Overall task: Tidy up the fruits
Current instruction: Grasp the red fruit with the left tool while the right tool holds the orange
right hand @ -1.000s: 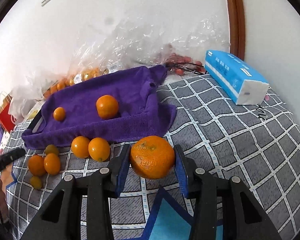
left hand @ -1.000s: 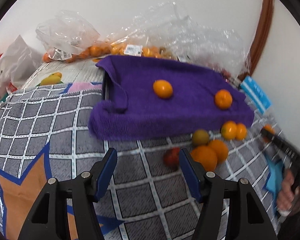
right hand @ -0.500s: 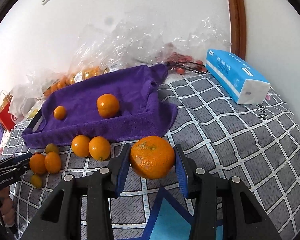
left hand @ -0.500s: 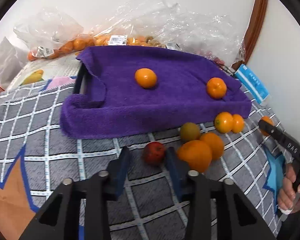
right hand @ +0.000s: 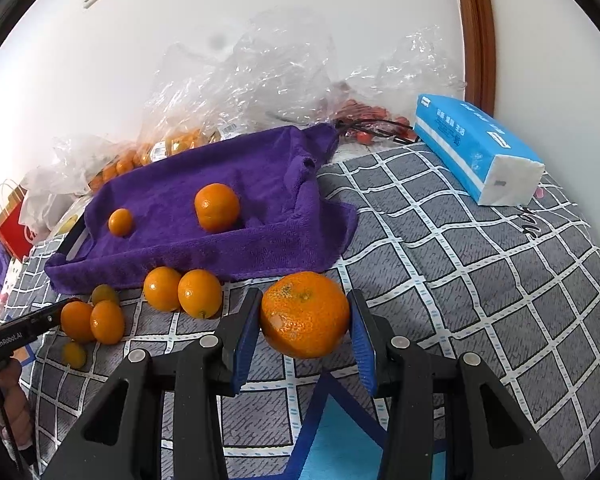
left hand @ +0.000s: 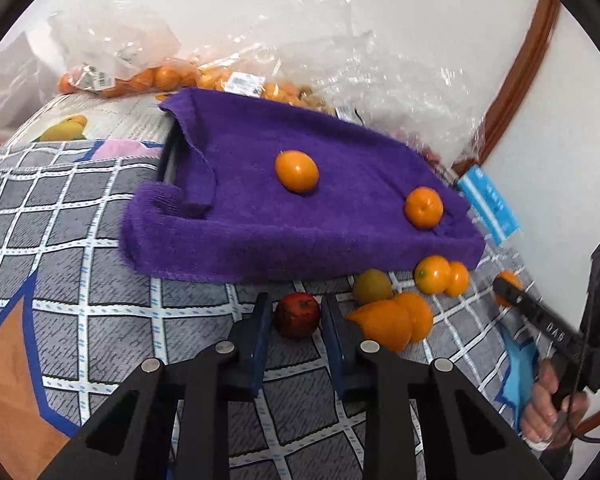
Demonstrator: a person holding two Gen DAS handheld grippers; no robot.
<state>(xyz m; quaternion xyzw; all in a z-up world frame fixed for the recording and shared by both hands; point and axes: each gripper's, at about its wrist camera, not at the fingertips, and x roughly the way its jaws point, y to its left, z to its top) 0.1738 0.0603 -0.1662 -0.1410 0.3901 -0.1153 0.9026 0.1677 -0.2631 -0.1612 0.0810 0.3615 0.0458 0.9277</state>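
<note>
fruits are what i'm sorting here, and most lie loose on the grey checked bedspread [right hand: 480,264] along the near edge of the purple terry towel [left hand: 300,208] draped over a dark tray, whose rim shows only at the towel's left end. two are already on the towel: a smooth oval orange kumquat [left hand: 297,171] near its middle and a round orange mandarin [left hand: 423,207] toward its right edge, which i read as the collecting place

my left gripper [left hand: 294,322] sits low over the bedspread with its blue-padded jaws narrowed around a small dark red round fruit [left hand: 297,314]; the pads look just beside its skin, and i cannot tell whether they are pressing it yet. i came in from the front so the fingers slip past the large orange tangerines [left hand: 392,322] lying close on the right

my right gripper [right hand: 305,320] is clamped on a big dimpled orange tangerine [right hand: 305,314], gripped across its widest part so it won't roll out, and kept near the towel's front right corner, ready, i judge, to go onto the purple surface

a blue and white tissue pack [right hand: 476,152] lies at the bedspread's far right edge, well clear, and crumpled clear plastic bags [right hand: 252,80] with more small oranges sit behind the towel
</note>
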